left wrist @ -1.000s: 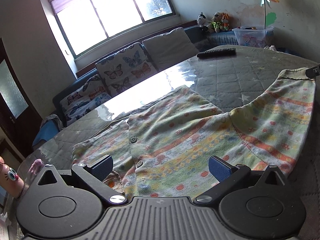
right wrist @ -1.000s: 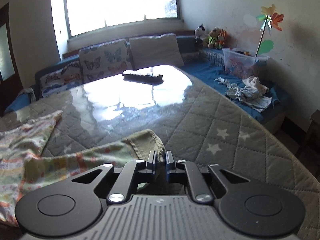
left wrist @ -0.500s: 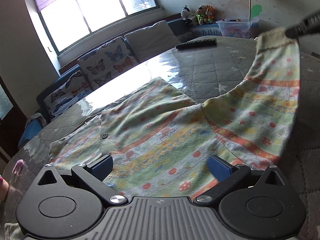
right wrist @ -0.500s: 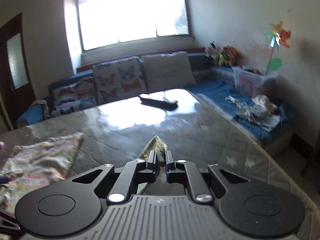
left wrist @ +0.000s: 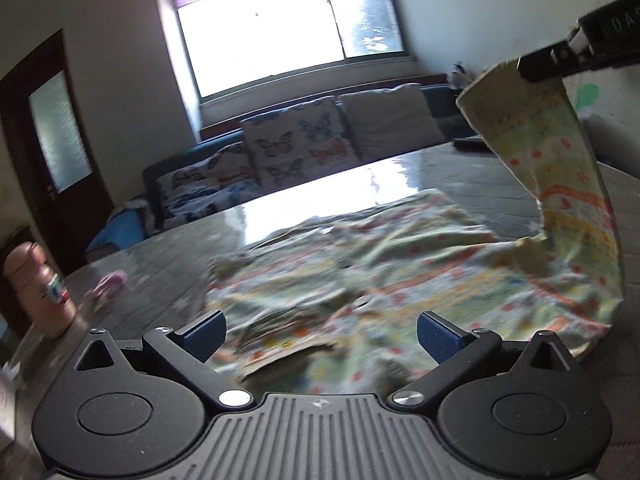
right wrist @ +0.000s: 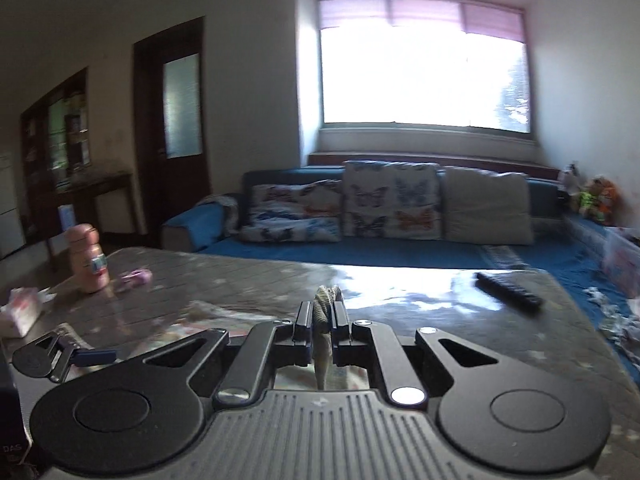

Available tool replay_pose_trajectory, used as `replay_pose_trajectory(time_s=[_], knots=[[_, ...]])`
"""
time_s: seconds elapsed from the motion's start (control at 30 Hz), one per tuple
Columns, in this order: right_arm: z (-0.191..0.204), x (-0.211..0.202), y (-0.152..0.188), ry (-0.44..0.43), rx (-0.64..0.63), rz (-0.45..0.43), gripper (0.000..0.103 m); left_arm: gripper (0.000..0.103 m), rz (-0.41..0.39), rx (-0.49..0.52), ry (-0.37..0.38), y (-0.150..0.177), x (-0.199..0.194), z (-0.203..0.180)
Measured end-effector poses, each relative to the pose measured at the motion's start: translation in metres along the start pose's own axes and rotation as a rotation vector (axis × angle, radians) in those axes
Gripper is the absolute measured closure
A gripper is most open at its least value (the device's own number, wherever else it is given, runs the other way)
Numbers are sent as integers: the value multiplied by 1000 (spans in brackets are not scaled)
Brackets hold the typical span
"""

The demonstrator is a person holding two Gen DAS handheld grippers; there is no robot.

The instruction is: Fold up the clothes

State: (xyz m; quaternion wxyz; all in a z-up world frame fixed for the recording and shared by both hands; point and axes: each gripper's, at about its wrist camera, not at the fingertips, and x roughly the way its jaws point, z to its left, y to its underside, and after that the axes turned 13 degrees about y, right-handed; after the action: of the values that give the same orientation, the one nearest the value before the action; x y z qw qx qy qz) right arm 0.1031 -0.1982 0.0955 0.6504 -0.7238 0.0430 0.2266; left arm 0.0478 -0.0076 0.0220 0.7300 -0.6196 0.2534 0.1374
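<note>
Printed cotton garment (left wrist: 384,280), one: pastel stripes, red dots, crumpled on quilted table (left wrist: 460,176); one end raised, ribbed hem pinched in right gripper (right wrist: 323,318). Left gripper (left wrist: 321,336): blue textured pads spread wide, holding nothing, low over cloth. One pink bottle (right wrist: 89,258). One black remote (right wrist: 509,291). Three sofa cushions (right wrist: 390,205), two butterfly-print.

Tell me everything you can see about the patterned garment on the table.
The garment is soft, pale yellow-green cloth with orange stripes and red dots, rumpled. Most of it lies on the table. One end with a ribbed hem is lifted high, pinched in the shut right tongs. The open left tongs hover over its near edge, not gripping it.
</note>
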Motion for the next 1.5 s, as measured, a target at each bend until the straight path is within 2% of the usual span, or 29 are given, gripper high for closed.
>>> replay_pose_trajectory(time_s=[0.27,0.37,0.47,0.53,0.63,0.73,0.87,0.97,1.13,1.2,1.23,1.3,1.33,1.37,1.47,1.5], knots=[[89,36,18,-147,-104,93,95,0,41,-114,-84,35,-13,47],[101,36,32,-187,-108,151,82,0,51,-139,-101,41,-13,55],[81,33,45,-154,-99,187,71,0,54,-149,-113,41,-13,58],[68,31,54,-132,-94,211,59,0,49,-154,-118,38,-12,58],[49,27,68,-98,-85,247,58,0,34,-163,-113,30,-12,55],[30,25,82,-65,-75,284,58,0,26,-156,-71,21,-8,48],[1,23,104,-16,-20,330,57,2,36,-146,33,13,4,35],[-15,19,111,-9,25,334,55,15,62,-134,98,10,14,24],[-37,11,114,8,75,318,50,32,115,-149,156,14,29,18],[-40,11,115,12,78,320,50,48,114,-153,180,15,29,16],[-41,11,116,13,79,322,49,52,113,-155,193,15,29,16],[-41,11,117,11,83,322,49,69,110,-154,219,14,28,14],[-41,11,118,10,85,320,49,74,109,-154,233,14,28,13],[-40,11,118,10,86,316,49,84,106,-156,248,14,27,12],[-40,10,116,10,89,306,48,97,82,-139,243,12,22,9],[-40,9,116,12,88,304,48,98,70,-141,247,10,18,10]])
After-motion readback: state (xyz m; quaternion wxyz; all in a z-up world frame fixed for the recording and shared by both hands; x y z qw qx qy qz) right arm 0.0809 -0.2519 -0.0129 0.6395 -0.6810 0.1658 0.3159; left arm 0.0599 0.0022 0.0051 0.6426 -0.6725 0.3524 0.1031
